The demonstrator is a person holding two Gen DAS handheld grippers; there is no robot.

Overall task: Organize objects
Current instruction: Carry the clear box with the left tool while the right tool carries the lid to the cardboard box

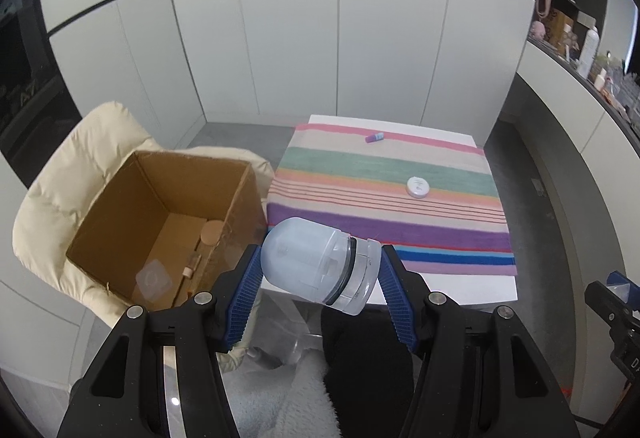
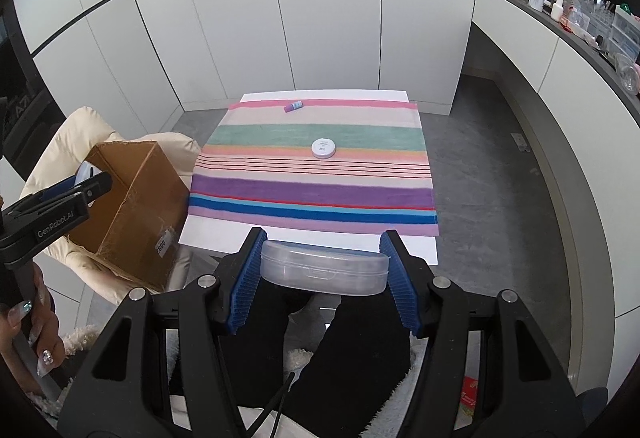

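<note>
two loads, one box: drop them in turn

the left hand-held gripper (image 1: 320,278) is clamped on a frosted bottle (image 1: 316,262) held sideways, dome end to the left and clear cap end to the right, just beside the open box (image 1: 160,214) that sits on a cream cushion (image 1: 60,206) left of the bench (image 2: 304,234). the right hand-held gripper (image 2: 320,270) is clamped end to end on a clear case (image 2: 324,268), over the near edge of the bench. a striped cloth (image 2: 312,178) covers most of the bench; a white tin (image 2: 323,148) lies near its middle and a small purple tube (image 2: 293,106) near the far edge. both are well apart from the grippers.

the step in hand looks like dropping the bottle into the box. to do it well, carry the bottle fully past the near wall of the box before loosening the grip, since at present it hangs beside the rim, not over the opening. lower it inside rather than letting it fall from height: a round lid and other small items already lie on the box floor, and a rounded bottle would likely roll or bounce. keep the right gripper back until the left is out, as the box mouth probably won't take both at once. the box rests on soft padding, so a knock to its wall could tip it.
</note>
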